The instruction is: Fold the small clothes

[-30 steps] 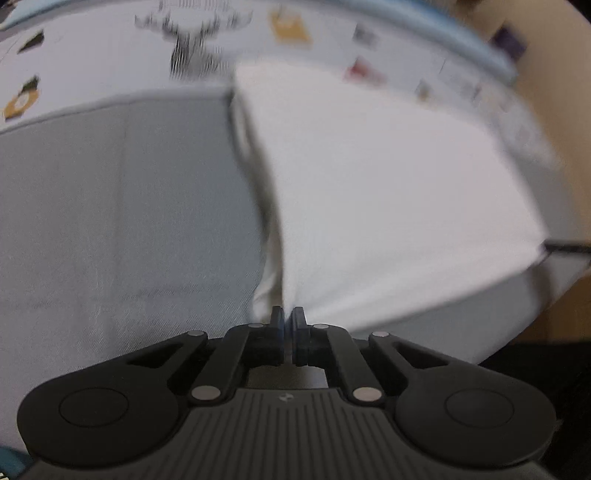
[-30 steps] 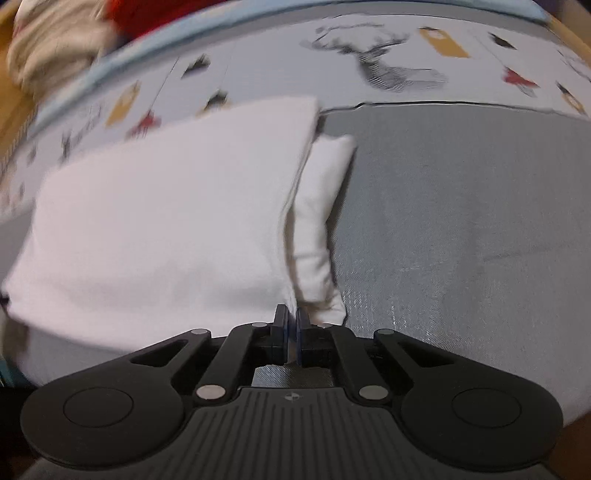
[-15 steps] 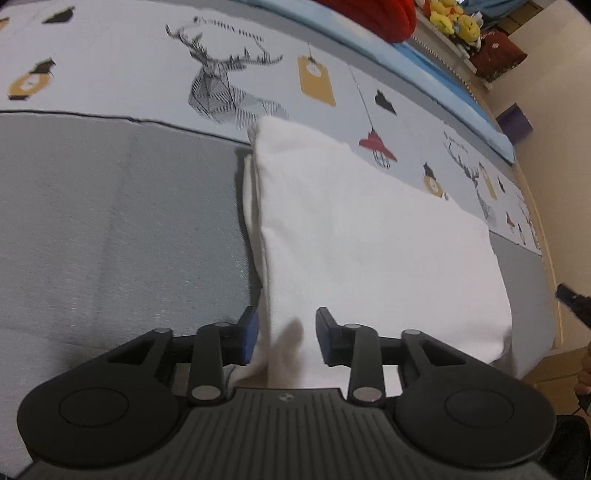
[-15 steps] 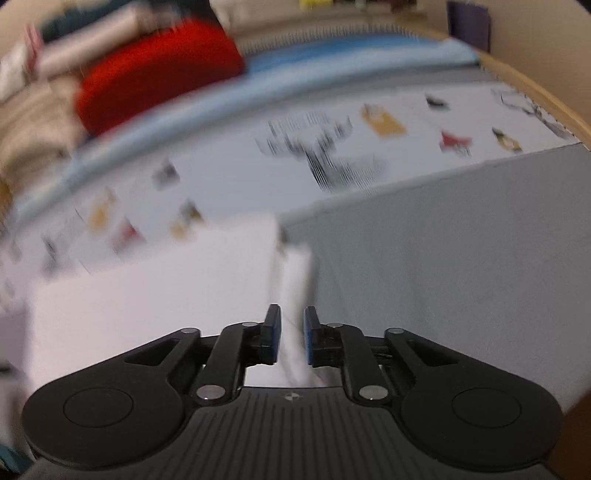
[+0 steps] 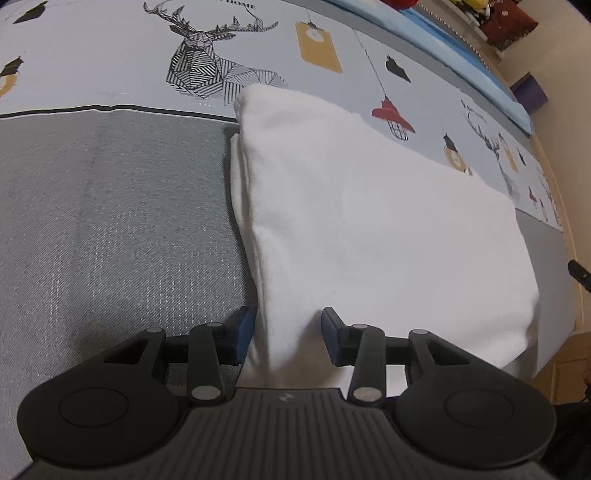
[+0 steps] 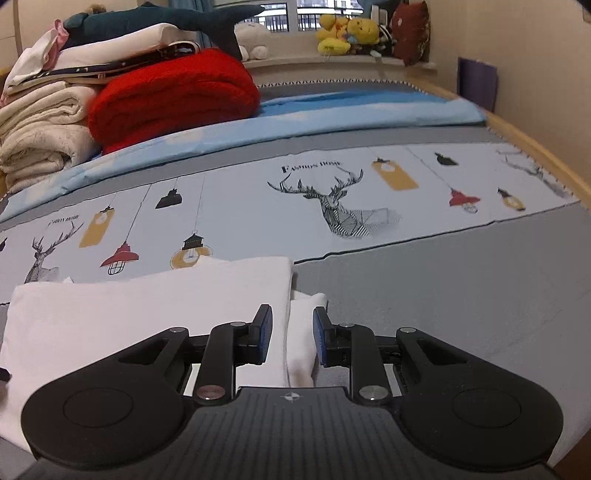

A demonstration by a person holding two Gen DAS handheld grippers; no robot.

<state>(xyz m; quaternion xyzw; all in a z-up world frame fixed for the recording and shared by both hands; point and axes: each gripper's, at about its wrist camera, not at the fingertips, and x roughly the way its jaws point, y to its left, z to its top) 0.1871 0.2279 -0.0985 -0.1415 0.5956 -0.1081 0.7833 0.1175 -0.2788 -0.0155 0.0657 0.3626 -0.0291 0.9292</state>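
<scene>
A white folded garment [image 5: 369, 221] lies flat on the grey part of the bed cover [image 5: 110, 221]. In the left wrist view its left fold edge runs toward me and passes between the pads of my left gripper [image 5: 288, 332]. Those jaws are opening and the pads stand apart from the cloth. In the right wrist view the same white garment [image 6: 147, 314] lies low on the left. Its right edge, with a narrow layer sticking out, sits between the blue pads of my right gripper [image 6: 291, 334]. These jaws are opening too and do not press the cloth.
The bed cover has a pale band printed with deer and lamps [image 6: 332, 206]. A red blanket [image 6: 173, 96] and a stack of folded cream fabrics [image 6: 40, 122] sit at the far left, with plush toys [image 6: 347, 33] on the sill. The wooden bed rim [image 6: 535, 147] runs along the right.
Both grippers were shut on the garment's edge and now stand open, with the cloth let go and lying flat. The right wrist view has tilted up to take in the far side of the bed.
</scene>
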